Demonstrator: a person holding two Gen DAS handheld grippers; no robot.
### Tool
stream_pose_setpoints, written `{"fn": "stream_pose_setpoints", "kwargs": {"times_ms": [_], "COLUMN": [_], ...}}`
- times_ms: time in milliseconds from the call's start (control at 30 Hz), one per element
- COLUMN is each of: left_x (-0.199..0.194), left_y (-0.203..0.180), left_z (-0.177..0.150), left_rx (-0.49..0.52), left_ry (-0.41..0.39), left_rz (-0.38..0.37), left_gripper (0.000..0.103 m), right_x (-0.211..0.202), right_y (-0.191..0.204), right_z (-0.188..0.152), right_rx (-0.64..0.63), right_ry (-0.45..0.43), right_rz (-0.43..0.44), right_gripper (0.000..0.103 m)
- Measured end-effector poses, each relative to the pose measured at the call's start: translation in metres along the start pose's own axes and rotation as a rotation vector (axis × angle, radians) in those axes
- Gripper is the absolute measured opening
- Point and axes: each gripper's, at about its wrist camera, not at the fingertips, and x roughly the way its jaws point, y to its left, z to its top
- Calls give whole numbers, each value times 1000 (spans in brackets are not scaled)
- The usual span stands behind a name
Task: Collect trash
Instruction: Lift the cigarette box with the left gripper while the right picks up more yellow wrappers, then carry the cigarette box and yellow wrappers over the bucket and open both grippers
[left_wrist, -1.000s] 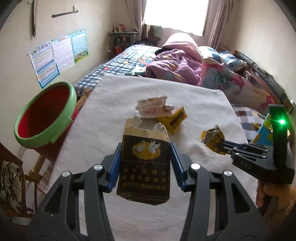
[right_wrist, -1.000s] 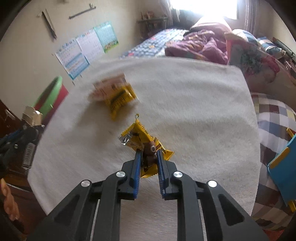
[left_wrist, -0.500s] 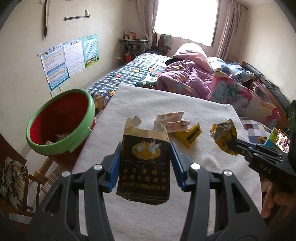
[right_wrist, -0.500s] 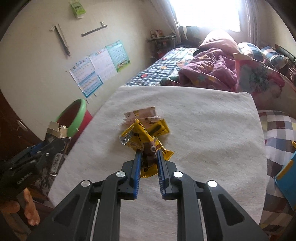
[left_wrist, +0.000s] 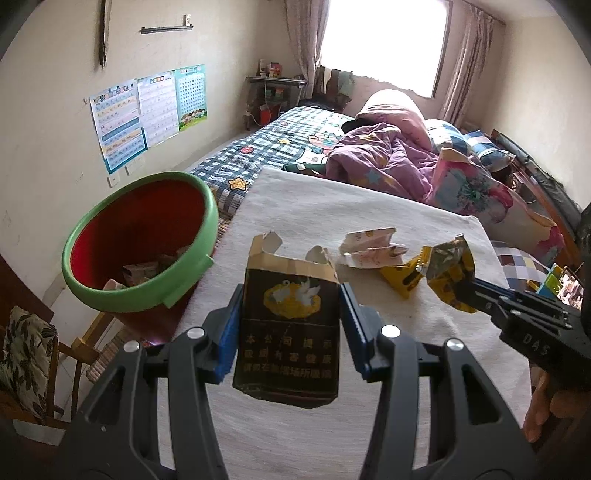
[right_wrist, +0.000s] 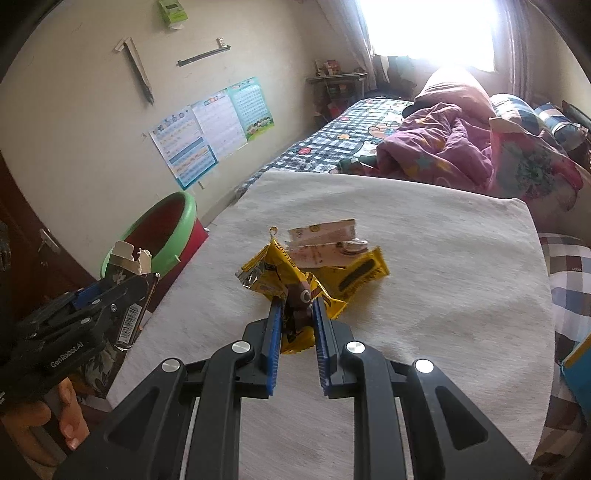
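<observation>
Box (left_wrist: 287, 325) stands upright, torn top upward, in left tool (left_wrist: 290, 326).

Left claw (right_wrist: 110, 295) body reads "GenRobot.AI"; right claw (left_wrist: 465, 291) body "DAS". Dark cig pack (left_wrist: 288, 332): yellow Chinese lines, incl. "本公司提示"; barcode on its side, digits too small.

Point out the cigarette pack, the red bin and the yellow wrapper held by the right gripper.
cigarette pack (left_wrist: 290, 325): left wrist view, dark front face.
red bin (left_wrist: 138, 295): left wrist view, green rim.
yellow wrapper (right_wrist: 275, 275): right wrist view, crumpled upper part.
</observation>
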Motion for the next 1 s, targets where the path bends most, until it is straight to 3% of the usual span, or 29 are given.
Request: {"fn": "stream_pose_setpoints", "kwargs": {"times_ms": [1000], "left_x": [15], "left_y": [111], "left_z": [35], "left_rx": [24], "left_ry": [-15], "left_rz": [-7], "left_gripper": [47], "right_x": [55], "right_y": [102], "right_z": [19], "right_rx": [-2], "right_ry": [15], "right_rz": [-27], "right_gripper": [17]}}
